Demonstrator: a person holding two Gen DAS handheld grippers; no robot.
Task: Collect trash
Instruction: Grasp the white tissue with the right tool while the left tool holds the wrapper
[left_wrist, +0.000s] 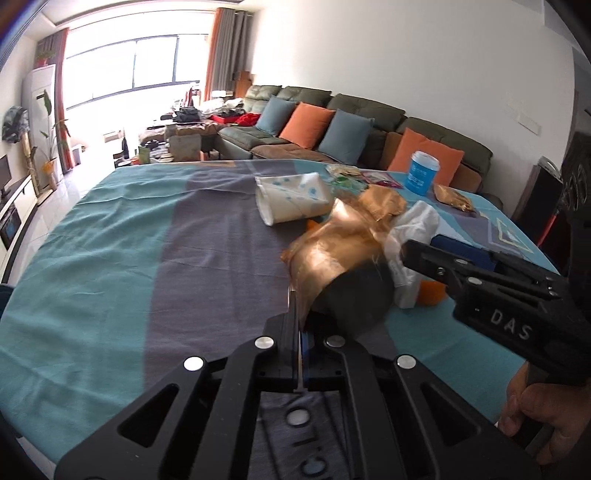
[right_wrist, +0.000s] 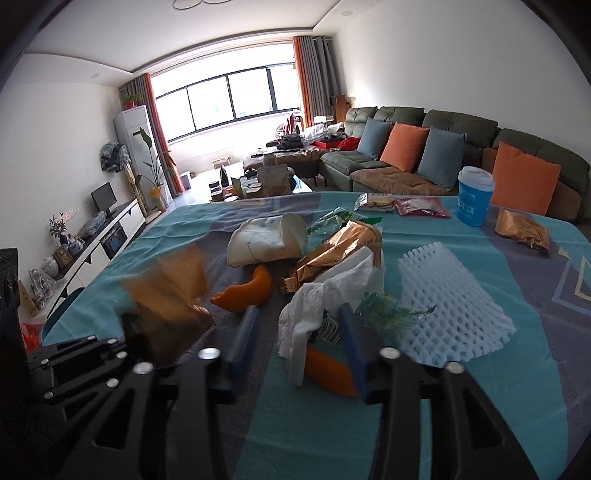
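Observation:
My left gripper (left_wrist: 298, 325) is shut on a crumpled golden wrapper (left_wrist: 332, 254), held just above the cloth; motion blurs it. The right wrist view shows the same wrapper (right_wrist: 166, 295) at the left with the left gripper (right_wrist: 122, 350) under it. My right gripper (right_wrist: 299, 332) is open around a white tissue (right_wrist: 314, 314) lying over an orange peel (right_wrist: 328, 373). Its right pad touches the tissue and its left pad stands apart from it. In the left wrist view the right gripper (left_wrist: 424, 243) reaches in from the right at the tissue (left_wrist: 417, 221).
On the teal and grey tablecloth (right_wrist: 332, 435) lie a tipped paper cup (right_wrist: 266, 240), another orange peel (right_wrist: 243, 295), a gold wrapper (right_wrist: 340, 251), a white foam net (right_wrist: 450, 306), a gold packet (right_wrist: 521, 229) and a blue tub (right_wrist: 474, 195). A sofa stands behind.

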